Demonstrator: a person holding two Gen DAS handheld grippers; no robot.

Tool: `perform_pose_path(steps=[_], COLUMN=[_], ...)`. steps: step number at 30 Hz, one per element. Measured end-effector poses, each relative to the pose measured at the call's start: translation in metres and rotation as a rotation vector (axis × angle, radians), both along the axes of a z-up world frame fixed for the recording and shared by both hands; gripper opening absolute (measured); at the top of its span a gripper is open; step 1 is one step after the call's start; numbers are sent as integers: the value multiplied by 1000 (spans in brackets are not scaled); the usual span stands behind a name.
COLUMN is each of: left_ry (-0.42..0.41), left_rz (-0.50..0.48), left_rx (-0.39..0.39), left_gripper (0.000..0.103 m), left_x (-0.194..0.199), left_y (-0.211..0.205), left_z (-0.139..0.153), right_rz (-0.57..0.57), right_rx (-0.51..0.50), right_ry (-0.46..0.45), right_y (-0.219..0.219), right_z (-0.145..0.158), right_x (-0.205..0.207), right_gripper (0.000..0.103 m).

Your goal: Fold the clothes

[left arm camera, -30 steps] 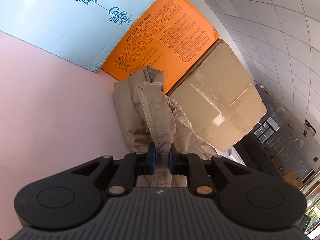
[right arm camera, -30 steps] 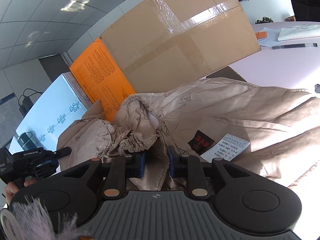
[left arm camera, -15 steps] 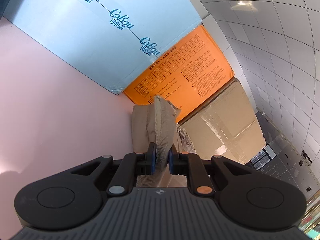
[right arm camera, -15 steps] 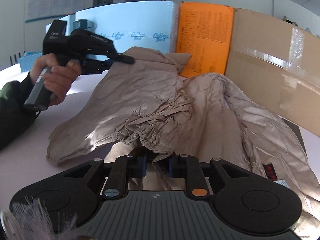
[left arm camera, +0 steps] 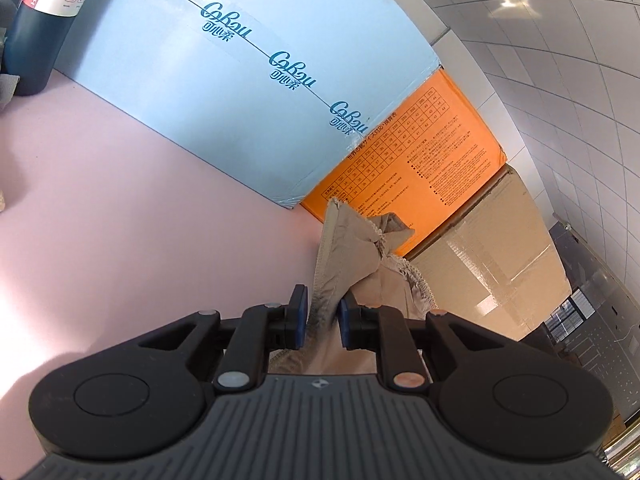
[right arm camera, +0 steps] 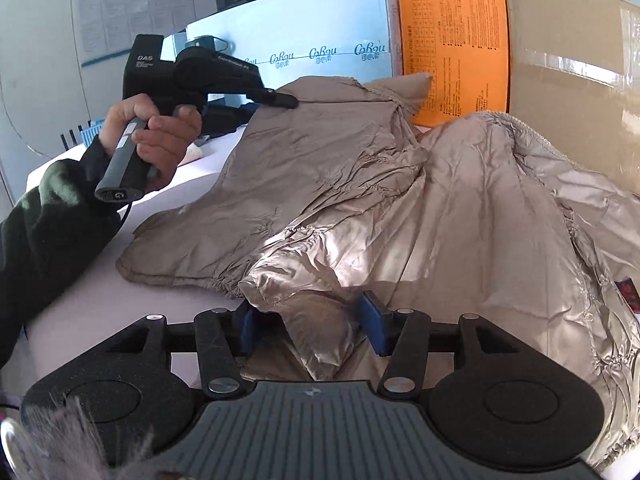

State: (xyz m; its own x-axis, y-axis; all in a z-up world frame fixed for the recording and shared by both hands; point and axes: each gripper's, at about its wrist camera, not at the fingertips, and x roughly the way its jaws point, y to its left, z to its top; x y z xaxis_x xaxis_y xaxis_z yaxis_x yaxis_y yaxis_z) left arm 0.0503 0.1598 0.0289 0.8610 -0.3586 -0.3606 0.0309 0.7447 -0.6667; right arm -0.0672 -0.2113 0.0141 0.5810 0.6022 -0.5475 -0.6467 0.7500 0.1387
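A beige, shiny padded jacket point(right arm camera: 360, 200) lies crumpled on the pale table point(right arm camera: 132, 292). My left gripper point(left arm camera: 323, 322) is shut on the jacket's hem point(left arm camera: 340, 248) and holds it lifted off the table; it shows in the right wrist view point(right arm camera: 280, 100) at the jacket's far edge, held by a hand. My right gripper point(right arm camera: 312, 326) is open, its blue pads either side of a fold of the jacket that lies loose between them.
Three boxes stand along the back: light blue point(left arm camera: 224, 80), orange point(left arm camera: 420, 152) and brown cardboard point(left arm camera: 492, 256). A dark blue bottle point(left arm camera: 36, 20) stands at the far left. A red label point(right arm camera: 628, 288) shows on the jacket's right side.
My right gripper has opened and let go of the fold. My left gripper has pulled the hem further left and up, still shut on it.
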Motion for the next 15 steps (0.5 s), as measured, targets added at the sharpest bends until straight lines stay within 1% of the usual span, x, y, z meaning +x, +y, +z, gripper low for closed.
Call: perform_pose_path(steps=[2,4,5,6,7,8,9,11,13,15], left_ry=[-4,-6,-7,-5,-3,0,9,30,58,82], left_rz=[1,10,11,7,2,-3,-8,-18,-29,-52], left_rx=[12,20,27,41,57,74,101,164,204,236], left_gripper=[17,21,26,35,42,54,65,72,75,78], left_x=[-8,-17,-22,-28,-34,-40,-46,-60,-71,-81], left_y=[4,9,11,13,14,16,18,20,23,22], left_z=[1,3,4,5,6,6,7,6,4,3], right_rz=[-5,0,2,4,6,8,10,17,25,29], right_rx=[22,24,24,25,25,27,28,29,22,9], right_ry=[15,15,15,15,15,15,15,15,14,9], right_y=[-4,-1,0,1,2,2,3,3,5,7], right_z=[0,-1,-1,-1,-1,0,0,0,1,1], right_x=[4,6,7,8,9,9,9,9,6,6], right_gripper=[51,53,54,55,57,60,62,75,80,80])
